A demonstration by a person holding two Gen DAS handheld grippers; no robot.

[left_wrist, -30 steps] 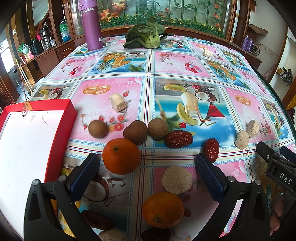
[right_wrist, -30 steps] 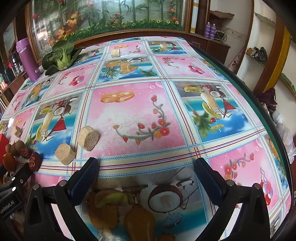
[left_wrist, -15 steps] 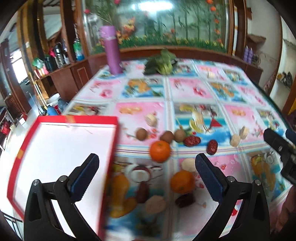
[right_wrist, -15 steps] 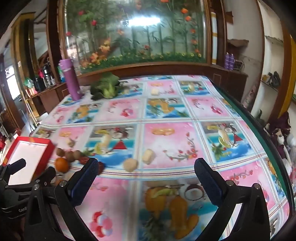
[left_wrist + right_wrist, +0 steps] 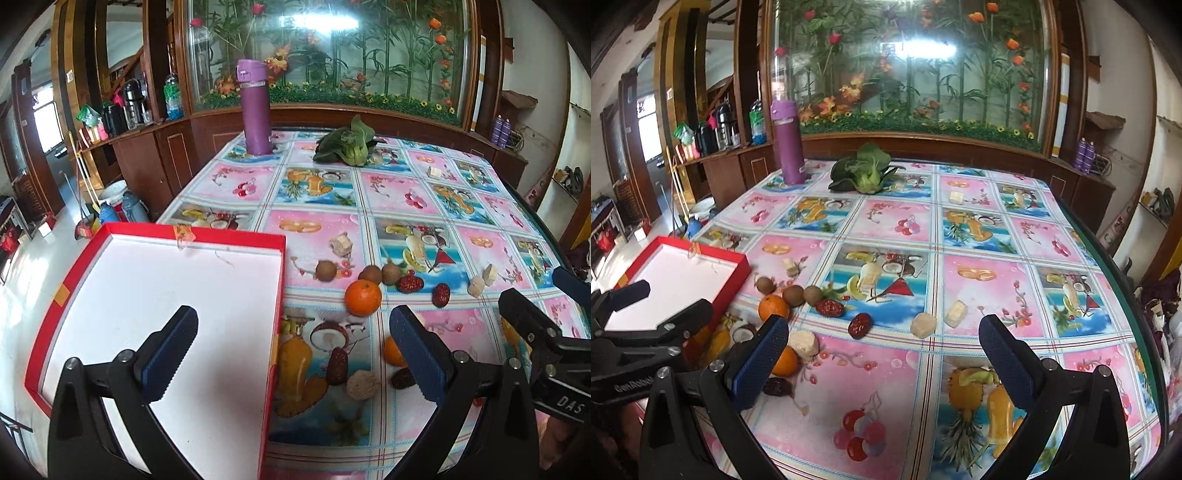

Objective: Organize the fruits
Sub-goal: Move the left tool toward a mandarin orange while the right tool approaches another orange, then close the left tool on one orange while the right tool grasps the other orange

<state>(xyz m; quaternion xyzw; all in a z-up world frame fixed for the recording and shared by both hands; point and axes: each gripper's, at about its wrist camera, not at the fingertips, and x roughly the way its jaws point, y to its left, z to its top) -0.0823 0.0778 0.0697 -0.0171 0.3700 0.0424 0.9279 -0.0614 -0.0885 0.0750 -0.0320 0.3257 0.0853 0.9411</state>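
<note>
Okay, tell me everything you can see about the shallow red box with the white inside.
The shallow red rectangular box looks like cardboard: low red walls, plain white floor, nothing inside. Orange tape patches mark its far and left rims, with a loose thread near the far one. It lies flat on the fruit-print tablecloth at the table's left edge, fruit beside its right wall. The open left gripper hovers above.

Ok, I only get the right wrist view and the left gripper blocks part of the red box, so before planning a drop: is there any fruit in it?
Observer: None. The left wrist view shows most of the red box: just its white floor.
Operator: Anything hidden behind that gripper?
Observer: A dark date lies beside the box wall, left of the near orange.
Operator: And its fingers?
Observer: The left gripper is open, straddling the box's right wall, holding nothing.
</note>
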